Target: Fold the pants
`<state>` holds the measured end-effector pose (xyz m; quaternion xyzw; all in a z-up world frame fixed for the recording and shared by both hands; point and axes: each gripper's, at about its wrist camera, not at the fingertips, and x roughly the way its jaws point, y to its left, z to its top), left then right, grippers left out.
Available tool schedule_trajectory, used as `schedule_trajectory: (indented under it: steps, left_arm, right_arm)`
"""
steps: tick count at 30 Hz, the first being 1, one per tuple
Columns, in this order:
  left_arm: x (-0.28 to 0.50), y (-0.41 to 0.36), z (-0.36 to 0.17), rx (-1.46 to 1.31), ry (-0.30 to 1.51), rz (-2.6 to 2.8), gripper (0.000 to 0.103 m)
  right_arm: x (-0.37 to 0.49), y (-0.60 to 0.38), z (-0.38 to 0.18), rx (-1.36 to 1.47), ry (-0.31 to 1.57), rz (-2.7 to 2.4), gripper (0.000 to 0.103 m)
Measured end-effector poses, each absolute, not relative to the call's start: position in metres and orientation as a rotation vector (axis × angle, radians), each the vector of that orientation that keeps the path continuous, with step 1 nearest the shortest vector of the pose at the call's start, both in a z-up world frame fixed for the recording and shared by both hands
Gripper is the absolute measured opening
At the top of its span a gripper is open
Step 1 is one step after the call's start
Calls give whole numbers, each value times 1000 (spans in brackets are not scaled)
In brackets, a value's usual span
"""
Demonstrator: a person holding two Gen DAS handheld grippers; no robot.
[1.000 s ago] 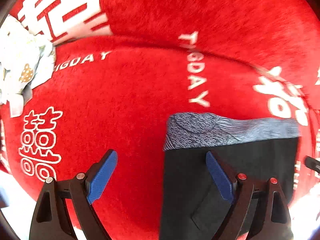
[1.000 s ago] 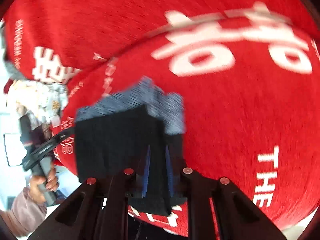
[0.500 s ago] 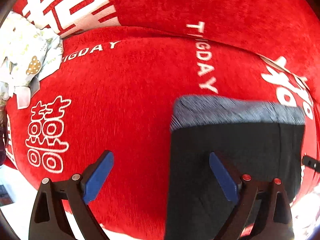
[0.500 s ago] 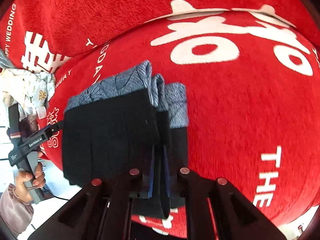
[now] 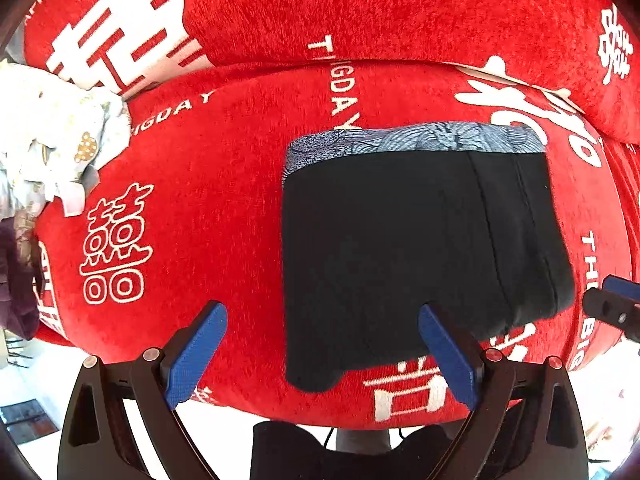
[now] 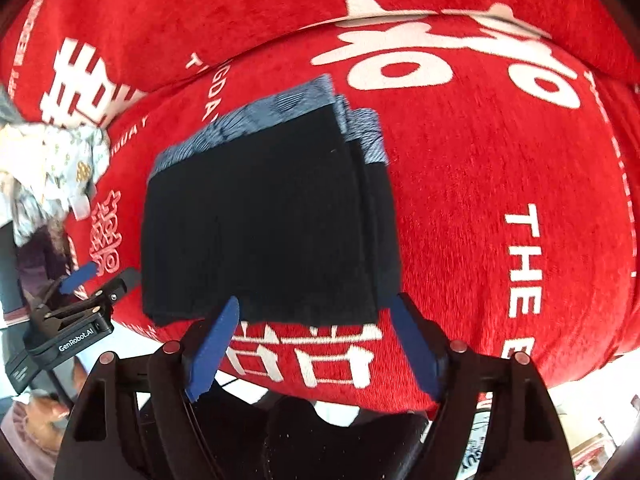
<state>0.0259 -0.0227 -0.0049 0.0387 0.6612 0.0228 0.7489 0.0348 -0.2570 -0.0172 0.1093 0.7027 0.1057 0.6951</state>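
Observation:
The black pants (image 5: 408,248) with a blue-grey patterned waistband (image 5: 416,140) lie folded into a rectangle on the red cushion (image 5: 208,208); they also show in the right wrist view (image 6: 264,224). My left gripper (image 5: 320,356) is open and empty, just in front of the pants' near left corner. My right gripper (image 6: 312,344) is open and empty, at the pants' near right edge. The right gripper's tip shows at the right edge of the left wrist view (image 5: 616,304).
The sofa's red backrest (image 5: 360,4) rises behind the seat. A crumpled white patterned cloth (image 5: 56,148) lies at the cushion's left end, also in the right wrist view (image 6: 56,168). The cushion's front edge (image 5: 320,408) drops to the floor.
My right gripper was shut on the pants' edge and has opened and let go. The pants now lie flat on the cushion. Both grippers have pulled back toward the front edge.

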Motion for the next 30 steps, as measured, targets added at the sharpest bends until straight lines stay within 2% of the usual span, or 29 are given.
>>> schedule_trajectory:
  steps: [4,5,6,18,30]
  left_arm:
    - [20,-24,7,56,1462,47,97]
    - [19,-24,10,57,1464,48,97]
    - [17,-24,13,59,1465,44,97]
    - [5,-29,35,95,1496,13,97]
    - [2,-32,51,99,1484,12,97]
  right_arm:
    - [29,-246,-2,192,1546,221,93]
    - [28,-243,4,177,1537,211,101]
    - [27,-243,8,168,1527,206,103]
    - [18,-240,44,114,1524,147,103]
    - [20,-233,54,64,1533,122,103]
